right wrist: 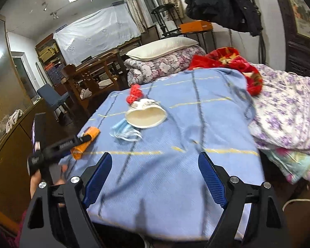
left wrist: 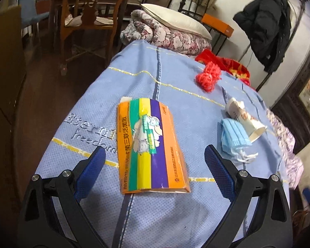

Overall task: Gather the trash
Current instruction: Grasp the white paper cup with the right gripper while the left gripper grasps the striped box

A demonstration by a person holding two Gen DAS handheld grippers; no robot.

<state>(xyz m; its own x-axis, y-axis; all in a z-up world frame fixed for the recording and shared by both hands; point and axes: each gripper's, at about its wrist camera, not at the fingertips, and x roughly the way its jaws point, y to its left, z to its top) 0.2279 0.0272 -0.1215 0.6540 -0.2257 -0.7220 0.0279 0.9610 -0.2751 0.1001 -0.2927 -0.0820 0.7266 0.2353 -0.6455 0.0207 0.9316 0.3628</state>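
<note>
A bed covered with a light blue blanket point(left wrist: 175, 95) carries several pieces of trash. In the left wrist view, a flattened box point(left wrist: 148, 144) with orange, green, yellow and purple stripes lies flat on the blanket, directly ahead of the left hand-held gripper point(left wrist: 155, 161). Its two blue-padded fingers stand wide apart on either side of the box's near end, and the pads do not press on it, so the gripper is open and empty. To the right of the box, a crumpled blue face mask point(left wrist: 233, 134) lies touching a paper cup point(left wrist: 246, 119) tipped on its side, with the cup's mouth facing right and toward the camera. Farther back, a red knotted bundle point(left wrist: 208, 76) rests on the blanket near a red patterned cloth point(left wrist: 223, 64). In the right wrist view, the right hand-held gripper point(right wrist: 155, 175) hovers over a bare stretch of blanket near the bed's front edge, its fingers spread wide with nothing between them. From here the paper cup point(right wrist: 146, 117) shows its open mouth, the face mask point(right wrist: 124, 131) lies just in front of it, and the red bundle point(right wrist: 135, 95) sits just behind. The left hand-held gripper point(right wrist: 86, 139) appears at the left, reaching over the orange box point(right wrist: 86, 142), and part of a hand point(right wrist: 37, 181) shows behind it. A folded floral quilt point(right wrist: 163, 64) with a white pillow point(right wrist: 161, 47) on top sits beyond the blanket.
</note>
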